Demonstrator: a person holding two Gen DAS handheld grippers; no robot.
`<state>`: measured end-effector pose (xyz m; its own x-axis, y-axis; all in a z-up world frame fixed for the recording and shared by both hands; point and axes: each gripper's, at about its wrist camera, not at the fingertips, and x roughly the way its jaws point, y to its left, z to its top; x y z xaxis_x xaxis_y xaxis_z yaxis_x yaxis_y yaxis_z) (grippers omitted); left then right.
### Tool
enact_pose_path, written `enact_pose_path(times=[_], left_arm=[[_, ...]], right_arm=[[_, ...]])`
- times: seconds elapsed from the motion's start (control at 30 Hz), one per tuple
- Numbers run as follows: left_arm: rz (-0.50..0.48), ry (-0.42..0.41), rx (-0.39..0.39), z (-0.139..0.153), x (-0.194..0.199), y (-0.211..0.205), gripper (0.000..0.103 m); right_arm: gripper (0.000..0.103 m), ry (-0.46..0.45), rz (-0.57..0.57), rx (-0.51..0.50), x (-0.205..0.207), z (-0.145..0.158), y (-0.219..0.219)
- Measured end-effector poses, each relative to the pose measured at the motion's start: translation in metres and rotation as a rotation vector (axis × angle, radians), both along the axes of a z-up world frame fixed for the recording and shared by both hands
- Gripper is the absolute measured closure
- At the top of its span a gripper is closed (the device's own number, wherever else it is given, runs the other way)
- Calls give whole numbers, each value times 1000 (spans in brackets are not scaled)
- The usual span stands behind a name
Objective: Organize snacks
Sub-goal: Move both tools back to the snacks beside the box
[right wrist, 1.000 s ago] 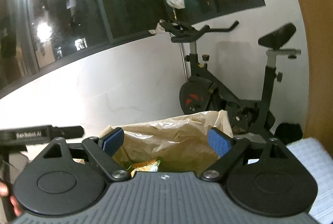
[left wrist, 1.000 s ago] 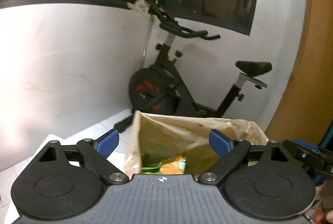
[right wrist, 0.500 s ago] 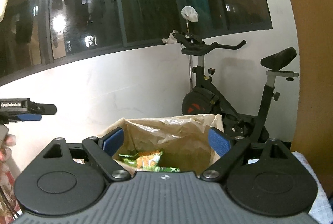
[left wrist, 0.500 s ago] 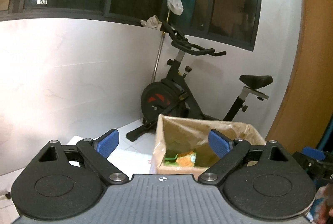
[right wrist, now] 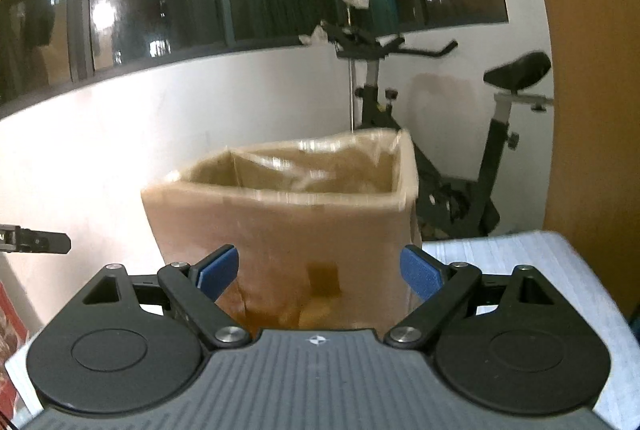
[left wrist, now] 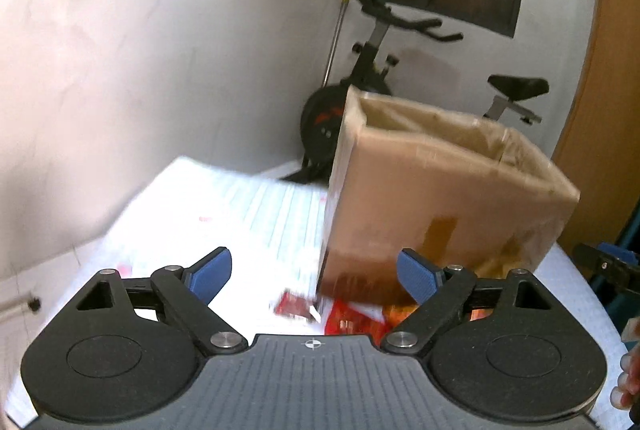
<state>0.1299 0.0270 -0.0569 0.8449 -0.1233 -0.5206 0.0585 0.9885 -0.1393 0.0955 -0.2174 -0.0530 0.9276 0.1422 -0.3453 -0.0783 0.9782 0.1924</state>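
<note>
White cloth (left wrist: 248, 214): covers the table under the cardboard box (left wrist: 440, 206).
Room: exercise bike (right wrist: 460, 150), dark windows.
Blurred: red snack packets (left wrist: 344, 314).
Left gripper (left wrist: 314, 272): wide, closing, holding nothing.
Right gripper (right wrist: 320, 272): wide, holding nothing.

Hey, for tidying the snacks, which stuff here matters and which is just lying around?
Belongs to the job:
cardboard box
red snack packets
left tongs, closing, nothing between them
right tongs

Just lying about:
exercise bike
white table cover
</note>
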Motion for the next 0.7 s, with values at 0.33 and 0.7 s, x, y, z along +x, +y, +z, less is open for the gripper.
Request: enact_pose_path(times=[0.33,0.7], left_arm=[[-2,129,-35,-55,-14,8,19],[35,197,-41,-89,-28,13,25]], right_arm=[[15,118,-23,-36,-17,-54,-5],[30,276,-23,-85,-38,-104,-15]])
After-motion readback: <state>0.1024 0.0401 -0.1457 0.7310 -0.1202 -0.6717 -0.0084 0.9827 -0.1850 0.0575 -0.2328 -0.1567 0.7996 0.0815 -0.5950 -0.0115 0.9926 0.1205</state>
